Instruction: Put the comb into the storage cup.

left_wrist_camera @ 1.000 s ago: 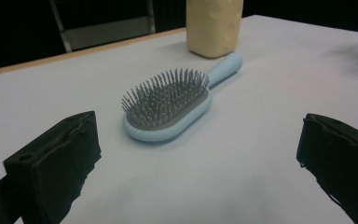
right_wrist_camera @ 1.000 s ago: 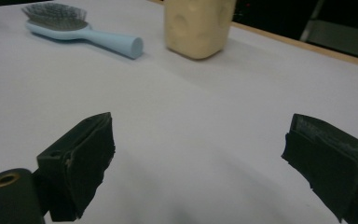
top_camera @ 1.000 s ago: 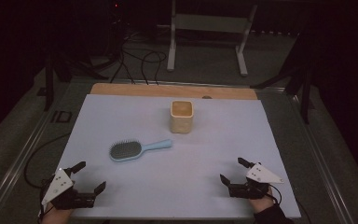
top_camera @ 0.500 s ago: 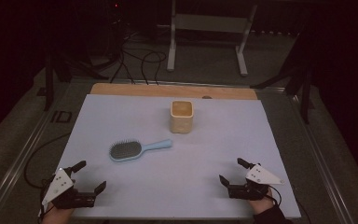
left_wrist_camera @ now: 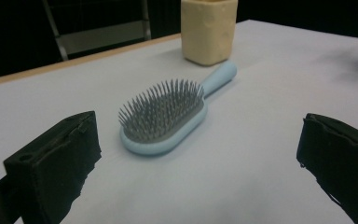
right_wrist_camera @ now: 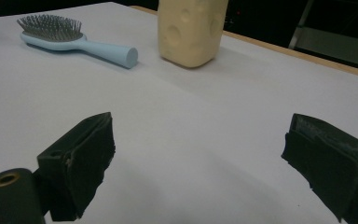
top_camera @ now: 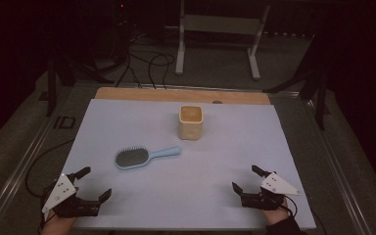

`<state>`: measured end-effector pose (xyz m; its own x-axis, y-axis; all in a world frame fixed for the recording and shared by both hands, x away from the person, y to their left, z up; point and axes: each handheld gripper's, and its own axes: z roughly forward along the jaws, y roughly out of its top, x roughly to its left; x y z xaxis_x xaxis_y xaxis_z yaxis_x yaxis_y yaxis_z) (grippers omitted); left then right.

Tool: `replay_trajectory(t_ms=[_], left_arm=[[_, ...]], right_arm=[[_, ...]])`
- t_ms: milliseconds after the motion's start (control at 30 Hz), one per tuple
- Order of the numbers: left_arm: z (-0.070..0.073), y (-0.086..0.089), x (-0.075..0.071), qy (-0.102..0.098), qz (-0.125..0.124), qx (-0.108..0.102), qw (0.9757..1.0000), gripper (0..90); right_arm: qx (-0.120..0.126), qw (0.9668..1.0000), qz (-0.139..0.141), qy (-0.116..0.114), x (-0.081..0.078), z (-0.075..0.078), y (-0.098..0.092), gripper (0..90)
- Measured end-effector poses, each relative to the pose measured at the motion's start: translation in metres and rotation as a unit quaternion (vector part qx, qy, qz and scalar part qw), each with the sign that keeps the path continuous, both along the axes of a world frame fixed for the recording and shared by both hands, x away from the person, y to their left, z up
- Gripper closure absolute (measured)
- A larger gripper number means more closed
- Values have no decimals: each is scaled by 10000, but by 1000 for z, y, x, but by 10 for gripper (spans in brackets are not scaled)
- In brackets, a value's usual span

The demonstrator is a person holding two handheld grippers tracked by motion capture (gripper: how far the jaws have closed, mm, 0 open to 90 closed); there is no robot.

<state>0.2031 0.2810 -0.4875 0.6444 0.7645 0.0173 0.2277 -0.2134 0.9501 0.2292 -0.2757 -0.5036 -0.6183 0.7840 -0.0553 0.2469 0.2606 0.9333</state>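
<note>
- The left gripper (top_camera: 92, 184) sits low at the near edge of the white table (top_camera: 274, 147), its jaws spread wide with nothing between them.
- The right gripper (top_camera: 247, 178) waits the same way at the near edge, jaws wide apart and empty, well apart from both objects.
- The light blue paddle hairbrush (left_wrist_camera: 168, 114) lies bristles-up, ahead of the left gripper and just right of its line, near but not touching; in the left gripper view it lies between the two jaws' lines of sight.
- Its handle (left_wrist_camera: 221, 74) points away from the left gripper toward the cream cup (top_camera: 191, 121), the handle's end close to the cup's base (whether they touch I cannot tell).
- Handling, as a judgement: the brush looks like light, stiff plastic, smooth and probably a little slippery on the handle; the bristle pad would give and spring under pressure, so it makes a poor place to clamp.
- Best hold is likely across the narrow handle, or on the rim of the head (top_camera: 132, 157) from its two long sides, jaws coming down over it.
- The cup looks rigid, dimpled and easy to tip if nudged.
</note>
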Motion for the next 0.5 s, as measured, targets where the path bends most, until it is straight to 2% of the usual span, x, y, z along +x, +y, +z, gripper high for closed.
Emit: replay_trajectory(t_ms=[333,500], left_arm=[[17,-3,5,88,-174,20,9998,0],[33,-8,9,114,-281,78,9995,0]], right_arm=[[30,10000,-43,-40,-1,2,0,81],[74,10000,-51,-43,-2,2,0,82]])
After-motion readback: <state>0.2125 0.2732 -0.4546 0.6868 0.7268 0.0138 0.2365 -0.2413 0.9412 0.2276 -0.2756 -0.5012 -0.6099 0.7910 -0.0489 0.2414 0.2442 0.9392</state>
